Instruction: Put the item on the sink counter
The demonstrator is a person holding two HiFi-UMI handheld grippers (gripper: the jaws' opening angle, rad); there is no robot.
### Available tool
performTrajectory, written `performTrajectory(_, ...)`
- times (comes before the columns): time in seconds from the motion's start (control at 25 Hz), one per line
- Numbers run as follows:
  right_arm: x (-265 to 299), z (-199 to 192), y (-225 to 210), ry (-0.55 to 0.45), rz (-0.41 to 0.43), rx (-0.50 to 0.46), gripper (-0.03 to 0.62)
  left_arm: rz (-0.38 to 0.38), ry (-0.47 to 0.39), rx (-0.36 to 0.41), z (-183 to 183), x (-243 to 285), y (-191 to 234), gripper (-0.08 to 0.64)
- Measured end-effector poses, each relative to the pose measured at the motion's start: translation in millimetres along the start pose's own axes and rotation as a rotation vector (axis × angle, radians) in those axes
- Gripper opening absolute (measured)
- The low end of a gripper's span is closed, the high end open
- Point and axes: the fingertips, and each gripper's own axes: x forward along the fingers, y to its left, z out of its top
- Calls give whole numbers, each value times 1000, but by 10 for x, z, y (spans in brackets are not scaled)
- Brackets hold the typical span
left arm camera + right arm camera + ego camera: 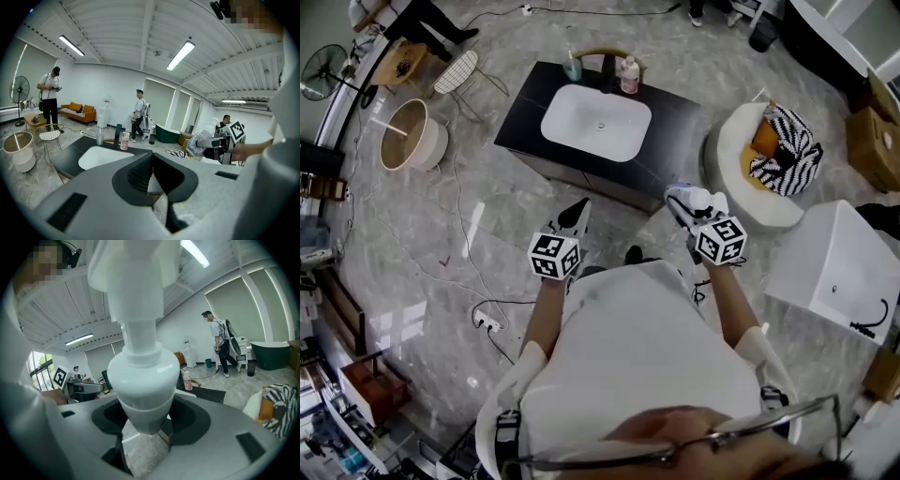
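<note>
— Right gripper first: what has it got?

— Its jaws are clamped on a white pump bottle. They close on the body under the shoulder, and in the right gripper view the neck and pump head rise above them.

— Where is that bottle relative to the sink counter?

— Not on it. From my head view I hold it out in front of me over the grey floor. It is just short of the counter's near edge, toward the right near corner.

— And the left gripper?

— Its jaws meet at the tips with nothing between them. It sits side by side with the right one, apart from it and also short of the near edge.

— What is on the counter?

— A white basin is set into the middle of the black top. Along the far edge stand a pink bottle, a dark bottle and a clear tumbler.

— Anything beside it?

— A round white seat with a striped cushion stands on the floor off the counter's right end.
</note>
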Motion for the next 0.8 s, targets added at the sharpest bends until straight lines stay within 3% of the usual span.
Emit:
performTrajectory(0.36,132,-35,-252,6,-7,23,252,-46,25,-15,54,435,-6,5)
performTrajectory(0.64,302,37,-535,13,-83,59,252,-92,47,-27,212,835,321,5)
performTrajectory(0.8,499,122,-676,21,-136,74,252,-135,64,4,360,1142,556,5)
